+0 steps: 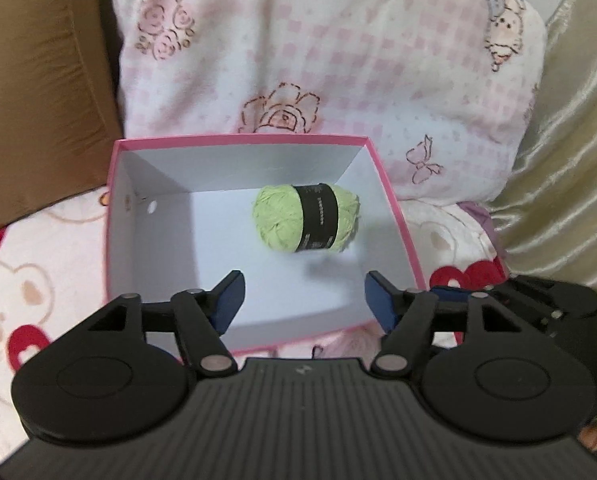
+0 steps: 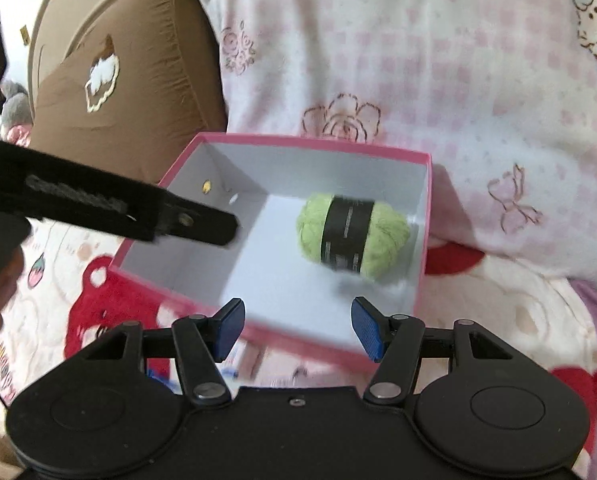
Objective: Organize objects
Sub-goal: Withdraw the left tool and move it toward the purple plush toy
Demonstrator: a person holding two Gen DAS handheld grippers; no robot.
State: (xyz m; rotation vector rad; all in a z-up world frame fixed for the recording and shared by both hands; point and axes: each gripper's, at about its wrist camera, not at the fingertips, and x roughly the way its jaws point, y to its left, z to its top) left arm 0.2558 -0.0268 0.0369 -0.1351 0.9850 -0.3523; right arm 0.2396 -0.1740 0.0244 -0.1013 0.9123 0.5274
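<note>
A ball of light green yarn (image 1: 276, 220) with a black paper band lies on its side inside an open box (image 1: 238, 141) that has a pink rim and white walls. The box rests on a printed blanket. My left gripper (image 1: 303, 284) hovers over the box's near edge, open, with nothing between its blue pads. In the right wrist view the yarn (image 2: 310, 226) sits toward the right wall of the box (image 2: 318, 145). My right gripper (image 2: 297, 308) is open above the box's near rim, empty. One black finger of the left gripper (image 2: 202, 224) reaches over the box's left wall.
A brown cushion (image 1: 38, 100) stands left of the box. A pink-and-white floral quilt (image 1: 338, 40) is piled behind it. Beige satin fabric (image 1: 570, 140) hangs at the right. The blanket (image 1: 26, 300) underneath has bear and red prints.
</note>
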